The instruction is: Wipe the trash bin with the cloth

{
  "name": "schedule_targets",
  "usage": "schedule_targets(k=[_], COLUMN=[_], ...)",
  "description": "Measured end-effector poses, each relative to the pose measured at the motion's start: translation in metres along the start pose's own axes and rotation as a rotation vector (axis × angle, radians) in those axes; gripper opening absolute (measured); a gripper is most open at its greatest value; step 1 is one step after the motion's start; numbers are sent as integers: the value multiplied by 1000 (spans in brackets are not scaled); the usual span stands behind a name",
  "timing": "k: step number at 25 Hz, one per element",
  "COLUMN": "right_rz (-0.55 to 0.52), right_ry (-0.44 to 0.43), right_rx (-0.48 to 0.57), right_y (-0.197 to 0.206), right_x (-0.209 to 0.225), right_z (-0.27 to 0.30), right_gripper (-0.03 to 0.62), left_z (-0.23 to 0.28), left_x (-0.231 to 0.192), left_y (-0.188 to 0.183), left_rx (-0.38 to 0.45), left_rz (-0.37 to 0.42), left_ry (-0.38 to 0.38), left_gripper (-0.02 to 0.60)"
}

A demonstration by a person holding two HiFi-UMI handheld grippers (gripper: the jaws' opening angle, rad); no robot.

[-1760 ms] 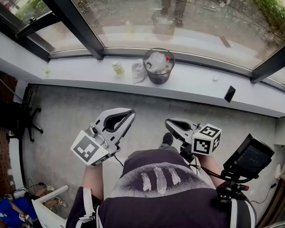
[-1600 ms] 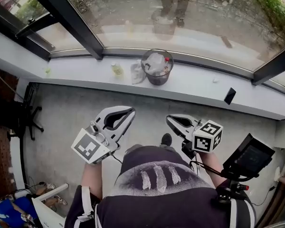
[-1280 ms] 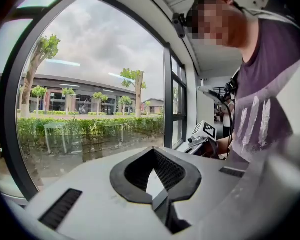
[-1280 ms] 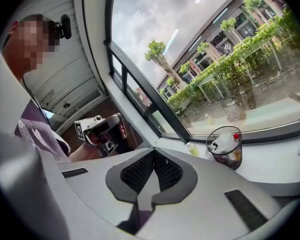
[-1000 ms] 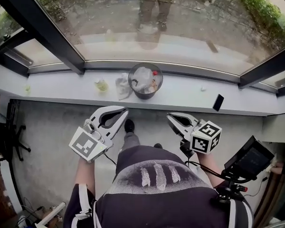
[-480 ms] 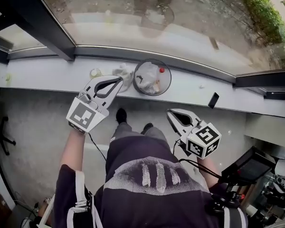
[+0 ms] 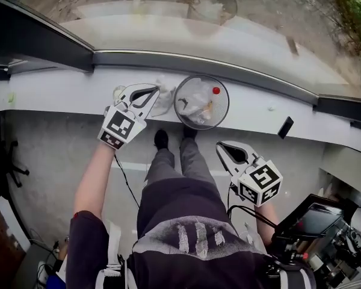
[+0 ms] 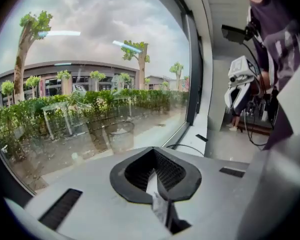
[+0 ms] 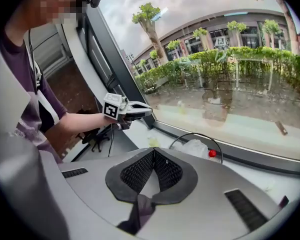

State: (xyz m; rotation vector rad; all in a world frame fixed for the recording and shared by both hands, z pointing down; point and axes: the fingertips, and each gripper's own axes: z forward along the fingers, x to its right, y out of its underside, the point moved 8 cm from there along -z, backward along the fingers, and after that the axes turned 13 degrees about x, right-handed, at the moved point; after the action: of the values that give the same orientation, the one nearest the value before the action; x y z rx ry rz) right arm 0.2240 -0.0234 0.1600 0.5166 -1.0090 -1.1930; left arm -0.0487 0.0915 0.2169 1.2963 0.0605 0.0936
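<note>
Approach stage, wiping not yet begun. The left gripper [image 7: 154, 90], jaws shut and empty, hangs just short of the cloth [image 7: 166, 101]. The cloth lies on the window ledge [image 7: 66, 92], between this gripper and the trash bin [image 7: 226, 105]. The right gripper [image 7: 220, 147], likewise shut and empty, is nearer the person, apart from the bin. The next move probably calls for opening the left jaws, then pinching the cloth.

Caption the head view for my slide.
Shut left gripper by the cloth beside the trash bin on the windowsill.

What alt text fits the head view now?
A person faces a white window ledge bearing a round trash bin, a crumpled cloth beside it. The shut left tongs reach over the ledge close to the cloth; the shut right tongs hang short of the ledge.
</note>
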Motion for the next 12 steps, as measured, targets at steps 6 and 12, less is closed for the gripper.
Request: schedule_targets(k=[6,12], right_rz=[-43,-100], right_ry=[4,117], right_rx=[-110,-198], right_y=[16,45], right_x=[53,111], right_z=[35,54], right_gripper=[0,0], left_z=[56,100], left_x=[-22,-22], left_y=[88,184], left_rx=[-132,-325], left_rz=[68,60], left_ry=[-3,87], left_gripper=[-2,144])
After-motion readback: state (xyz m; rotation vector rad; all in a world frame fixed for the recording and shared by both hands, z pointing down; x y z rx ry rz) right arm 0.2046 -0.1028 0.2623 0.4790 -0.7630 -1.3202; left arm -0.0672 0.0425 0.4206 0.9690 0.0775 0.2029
